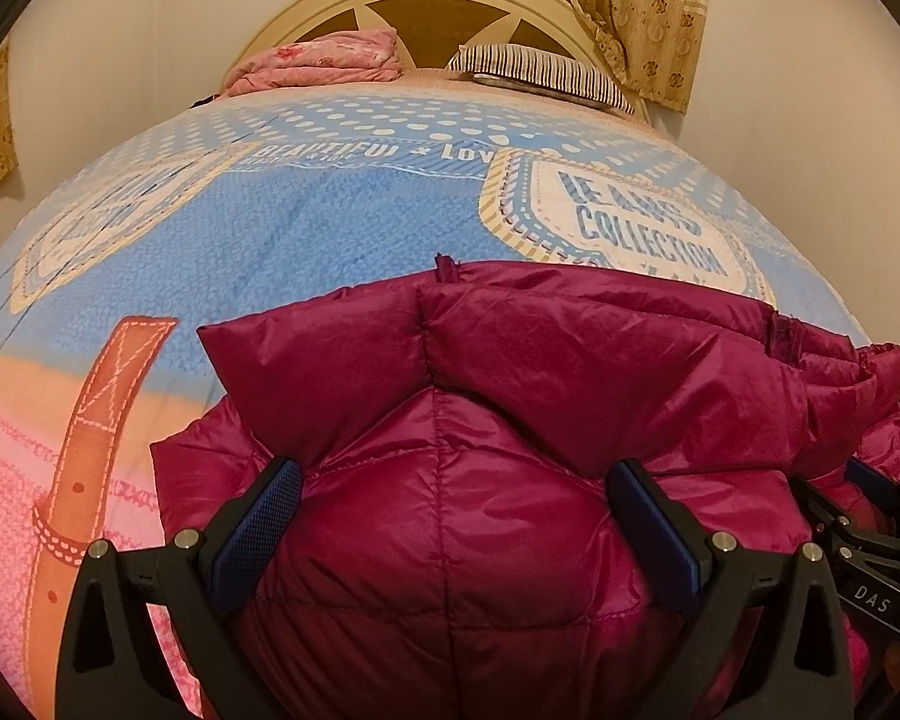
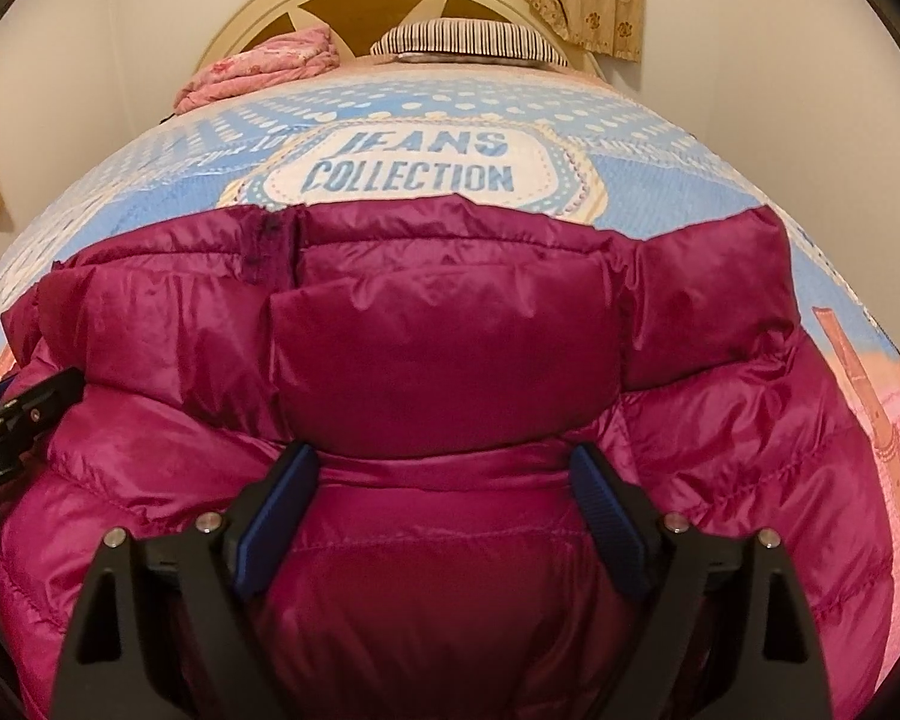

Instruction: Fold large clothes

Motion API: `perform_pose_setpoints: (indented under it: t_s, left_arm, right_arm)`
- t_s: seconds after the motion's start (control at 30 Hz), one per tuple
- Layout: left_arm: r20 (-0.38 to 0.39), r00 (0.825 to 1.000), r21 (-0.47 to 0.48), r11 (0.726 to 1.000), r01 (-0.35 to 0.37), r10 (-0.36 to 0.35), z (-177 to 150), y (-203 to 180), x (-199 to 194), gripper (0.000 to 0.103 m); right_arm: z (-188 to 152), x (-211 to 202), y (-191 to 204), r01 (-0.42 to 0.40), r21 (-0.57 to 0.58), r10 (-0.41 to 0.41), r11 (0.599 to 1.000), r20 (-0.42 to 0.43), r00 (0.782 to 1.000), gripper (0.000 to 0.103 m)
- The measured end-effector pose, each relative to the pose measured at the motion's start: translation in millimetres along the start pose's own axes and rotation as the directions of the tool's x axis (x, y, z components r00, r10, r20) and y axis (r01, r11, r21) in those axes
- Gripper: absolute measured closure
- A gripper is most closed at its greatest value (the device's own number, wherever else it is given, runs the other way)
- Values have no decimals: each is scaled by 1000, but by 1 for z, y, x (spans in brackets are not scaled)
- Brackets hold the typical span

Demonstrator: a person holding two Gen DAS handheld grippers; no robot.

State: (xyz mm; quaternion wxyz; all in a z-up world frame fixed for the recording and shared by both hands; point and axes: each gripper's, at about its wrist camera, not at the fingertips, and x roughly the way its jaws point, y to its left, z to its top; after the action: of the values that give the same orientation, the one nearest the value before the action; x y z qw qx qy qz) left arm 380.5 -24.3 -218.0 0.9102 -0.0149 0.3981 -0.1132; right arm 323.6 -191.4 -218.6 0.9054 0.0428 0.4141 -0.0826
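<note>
Magenta nylon, puffy and slick: the down jacket (image 1: 510,480) lies bundled on the bed (image 1: 270,240), below its "JEANS COLLECTION" print. Probably light, springy, slippery; grip quilted seams. Left gripper (image 1: 450,510) and right gripper (image 2: 444,492) jaws stand spread around padding.

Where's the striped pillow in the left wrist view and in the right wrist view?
Left wrist: striped pillow top, right of centre, at the headboard's right end.
Right wrist: striped pillow top centre, against the headboard.
Shared landmark: the pink quilt lies just left of it in both.
</note>
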Motion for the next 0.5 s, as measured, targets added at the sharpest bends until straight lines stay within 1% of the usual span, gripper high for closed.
perform_pose_setpoints:
  t_s: [0.17,0.23,0.3,0.4,0.5]
  left_arm:
    - [-3,1000,5,1000,-11,11,0,-1,2,1]
    - [-4,1000,3,1000,-11,11,0,-1,2,1]
    - [-4,1000,4,1000,-11,11,0,-1,2,1]
    - [-3,1000,2,1000,-9,9,0,0,2,1]
    - [-2,1000,0,1000,-6,6,0,0,2,1]
  right_arm:
    - [4,-4,-1,0,-1,0,1000,-8,1000,14]
    - [3,-15,2,13,-7,-13,1000,13,1000,14]
    - [-2,-34,7,-12,-9,13,1000,54,998,14]
    - [-11,-46,19,-24,-43,27,999,70,997,13]
    - [-18,-37,22,-16,-49,19,999,57,998,10]
